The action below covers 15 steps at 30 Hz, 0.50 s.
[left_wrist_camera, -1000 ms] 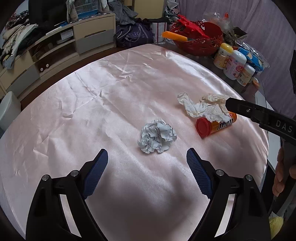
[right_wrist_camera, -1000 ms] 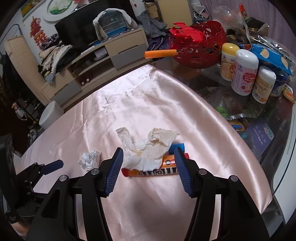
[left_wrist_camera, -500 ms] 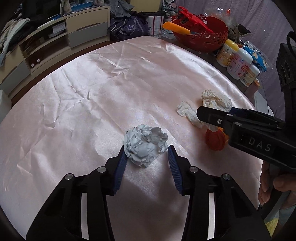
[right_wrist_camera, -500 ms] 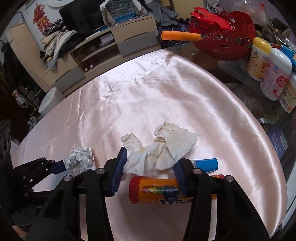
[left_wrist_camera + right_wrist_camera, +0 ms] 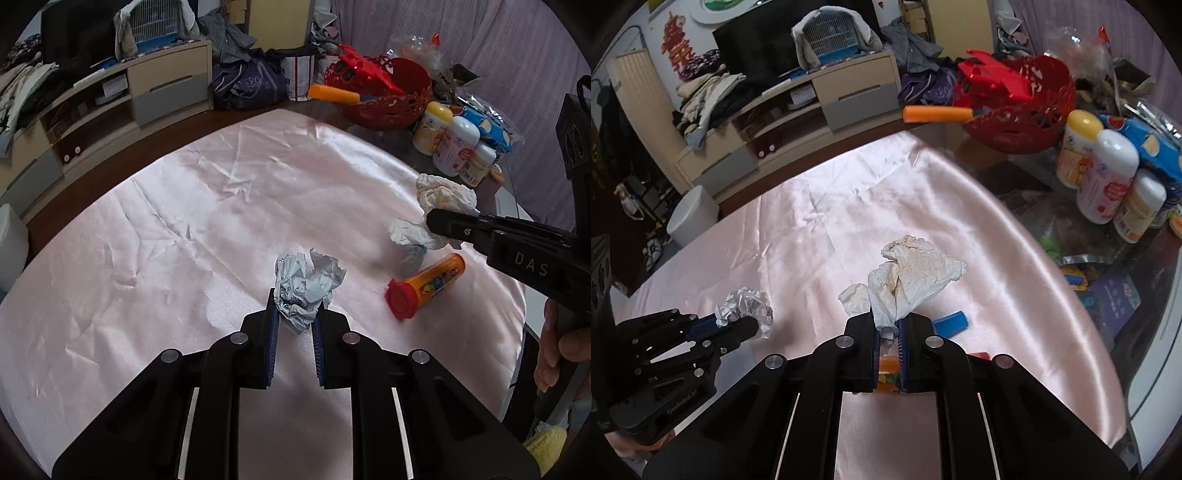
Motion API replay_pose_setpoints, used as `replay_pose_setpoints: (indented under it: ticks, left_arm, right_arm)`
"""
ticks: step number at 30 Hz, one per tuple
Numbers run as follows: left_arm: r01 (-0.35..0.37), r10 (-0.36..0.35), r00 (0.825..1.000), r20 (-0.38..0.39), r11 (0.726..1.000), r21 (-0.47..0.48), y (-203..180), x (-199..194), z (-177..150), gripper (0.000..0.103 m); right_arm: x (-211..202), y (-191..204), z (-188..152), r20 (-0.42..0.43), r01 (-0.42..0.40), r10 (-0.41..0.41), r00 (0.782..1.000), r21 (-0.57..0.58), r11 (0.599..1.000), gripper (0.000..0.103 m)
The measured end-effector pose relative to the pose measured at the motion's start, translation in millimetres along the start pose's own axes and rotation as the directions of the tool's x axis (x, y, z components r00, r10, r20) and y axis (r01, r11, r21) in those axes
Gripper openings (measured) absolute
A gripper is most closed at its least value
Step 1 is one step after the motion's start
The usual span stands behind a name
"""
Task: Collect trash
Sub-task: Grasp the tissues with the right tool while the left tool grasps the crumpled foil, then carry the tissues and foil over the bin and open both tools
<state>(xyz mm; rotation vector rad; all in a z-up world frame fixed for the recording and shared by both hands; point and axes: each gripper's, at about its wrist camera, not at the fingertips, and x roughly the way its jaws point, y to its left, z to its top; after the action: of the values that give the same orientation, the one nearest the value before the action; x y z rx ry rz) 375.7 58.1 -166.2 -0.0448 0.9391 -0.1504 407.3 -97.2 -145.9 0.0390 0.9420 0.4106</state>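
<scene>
On a table draped in pink satin cloth (image 5: 192, 206), both grippers had pinched a piece of litter each, apparently to clear two scraps in one pass. Its jaws closing, the left gripper (image 5: 294, 325) clamped a crumpled ball of grey-white paper (image 5: 304, 282) between its blue pads, while the right gripper (image 5: 887, 339) was shut tight on the lower edge of a stained tissue (image 5: 916, 273), which stood up above its fingers. An orange tube with a red cap (image 5: 424, 286) and a small blue cap (image 5: 951, 323) lay on the cloth beside the tissue, not yet collected. From the right wrist, the tube was mostly hidden behind the fingers. Whether either scrap had cleared the cloth was hard to judge, and no bin could be identified with certainty.
</scene>
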Motion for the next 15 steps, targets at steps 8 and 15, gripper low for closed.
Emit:
replay_pose_setpoints:
  ticks: [8,15]
  left_arm:
    - [0.007,-0.011,0.997,0.081,0.999,0.044,-46,-94,-26,0.015]
    - [0.085,-0.088,0.994,0.059,0.995,0.061,-90,-132,-91,0.015]
  right_arm:
    - [-115,-15,-35,0.075,0.118,-0.115,0.99,-0.037,0.992,0.01]
    - [-197,-38,-114,0.096,0.186,-0.187,0.978,0.013,0.982,0.01]
